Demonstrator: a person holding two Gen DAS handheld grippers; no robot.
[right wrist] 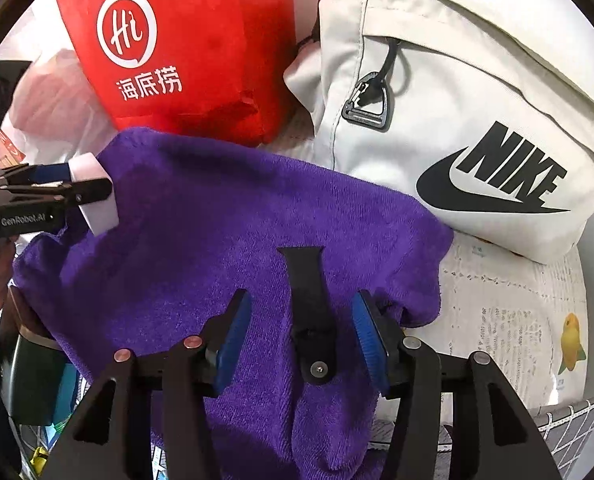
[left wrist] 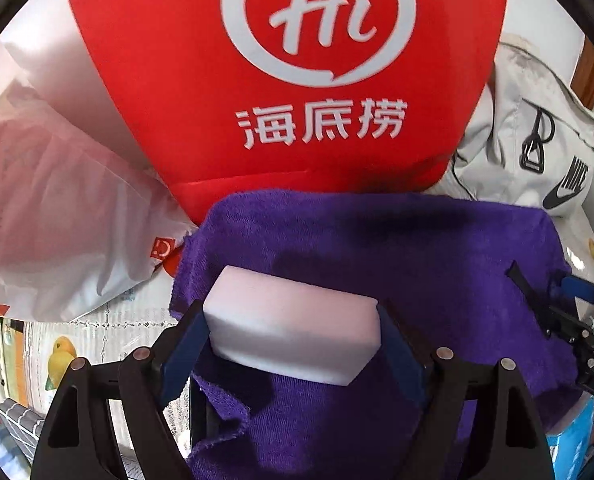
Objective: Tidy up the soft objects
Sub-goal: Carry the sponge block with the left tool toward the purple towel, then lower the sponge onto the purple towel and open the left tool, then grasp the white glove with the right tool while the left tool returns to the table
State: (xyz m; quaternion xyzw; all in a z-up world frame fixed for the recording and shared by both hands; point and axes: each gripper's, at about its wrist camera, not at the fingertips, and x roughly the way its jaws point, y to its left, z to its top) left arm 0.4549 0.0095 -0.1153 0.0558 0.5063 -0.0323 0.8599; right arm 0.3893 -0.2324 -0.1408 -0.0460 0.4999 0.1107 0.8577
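- On the printed tablecloth (right wrist: pixel 497 300), a purple terry towel (right wrist: pixel 217 220) lies spread, its far edge against a red paper bag with a white "Hi" logo (left wrist: pixel 289 80).
- Left gripper (left wrist: pixel 293 344): blue pads clamped on the ends of a white rectangular foam sponge block (left wrist: pixel 293 332), held just above the towel's left part; in the right wrist view the same block (right wrist: pixel 97 196) sits at the towel's left edge.
- Right gripper (right wrist: pixel 301 340): jaws apart, pads not pressing anything; a black rubber watch strap (right wrist: pixel 307 300) lies on the towel between them.
- Off-white fabric Nike backpack (right wrist: pixel 477 100) stands right of the red bag, touching the towel's far right edge.
- Translucent white plastic bag (left wrist: pixel 57 220) lies left of the red bag.
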